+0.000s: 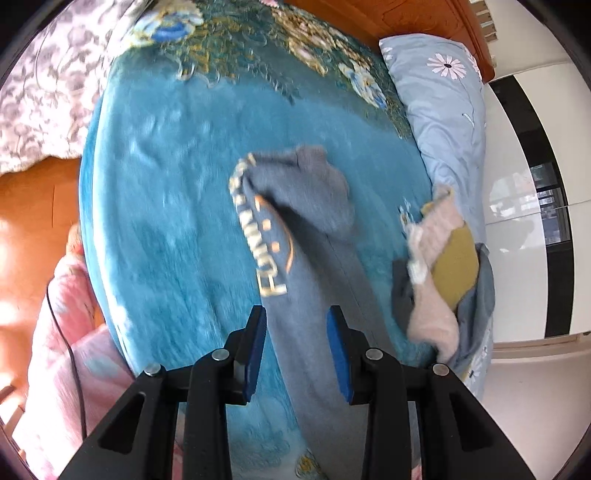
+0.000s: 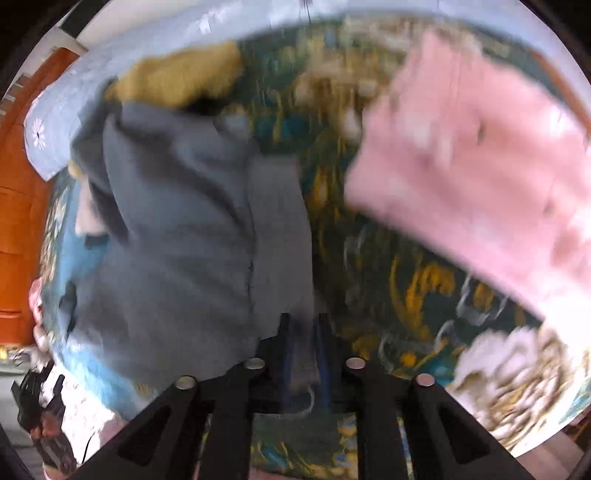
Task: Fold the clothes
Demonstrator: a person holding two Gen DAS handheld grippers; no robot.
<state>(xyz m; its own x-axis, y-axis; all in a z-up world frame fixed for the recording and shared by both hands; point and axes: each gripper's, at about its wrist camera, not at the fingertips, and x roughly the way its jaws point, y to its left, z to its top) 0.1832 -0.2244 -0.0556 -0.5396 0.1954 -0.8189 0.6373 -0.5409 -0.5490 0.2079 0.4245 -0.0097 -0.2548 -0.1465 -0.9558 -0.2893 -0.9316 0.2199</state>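
Note:
A grey-blue sweatshirt (image 1: 314,240) with gold lettering lies stretched across the teal floral blanket (image 1: 166,206) on the bed. My left gripper (image 1: 297,317) is open, its blue pads either side of the sweatshirt's near part, not closed on it. In the right wrist view, my right gripper (image 2: 303,325) is shut on an edge of the same grey sweatshirt (image 2: 184,221), which spreads up and left from the jaws. The right view is motion-blurred.
A heap of clothes, beige (image 1: 436,258), mustard (image 1: 458,269) and grey, lies at the bed's right edge by a light-blue pillow (image 1: 439,96). A pink garment (image 2: 472,166) lies on the blanket at right. A wooden headboard (image 1: 388,18) is beyond. A pink quilt (image 1: 62,332) lies at left.

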